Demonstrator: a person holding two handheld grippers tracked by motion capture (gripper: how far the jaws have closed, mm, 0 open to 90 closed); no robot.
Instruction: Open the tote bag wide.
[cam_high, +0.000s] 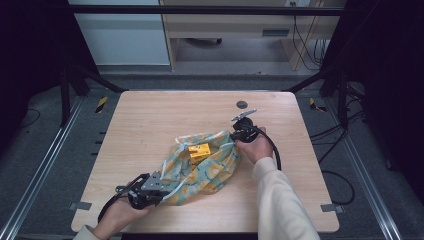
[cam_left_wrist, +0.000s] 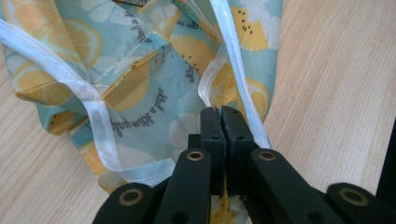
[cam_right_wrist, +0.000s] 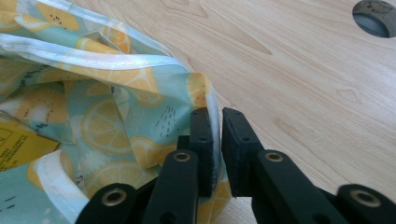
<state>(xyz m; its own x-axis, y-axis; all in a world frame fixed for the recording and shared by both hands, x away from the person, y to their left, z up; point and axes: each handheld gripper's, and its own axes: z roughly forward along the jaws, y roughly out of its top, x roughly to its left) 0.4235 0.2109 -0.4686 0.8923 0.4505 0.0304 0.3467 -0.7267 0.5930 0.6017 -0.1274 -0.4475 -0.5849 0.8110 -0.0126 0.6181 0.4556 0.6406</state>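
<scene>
A teal fabric bag (cam_high: 210, 172) printed with lemon slices lies crumpled in the middle of the wooden table (cam_high: 150, 115). A yellow box (cam_high: 199, 152) sits in its open mouth, and its label shows in the right gripper view (cam_right_wrist: 18, 147). My left gripper (cam_high: 161, 193) is at the bag's near left corner, and its jaws (cam_left_wrist: 220, 112) are shut on the bag (cam_left_wrist: 140, 70) beside a white hem. My right gripper (cam_high: 235, 137) is at the bag's far right edge. Its jaws (cam_right_wrist: 217, 114) stand a narrow gap apart, with the bag's (cam_right_wrist: 107, 121) hemmed edge loose between them.
A round grey cable port (cam_high: 242, 104) is set into the table beyond the right gripper and shows in its own view (cam_right_wrist: 376, 16). Bare wood surrounds the bag on all sides. Metal frame rails and cables run along the floor around the table.
</scene>
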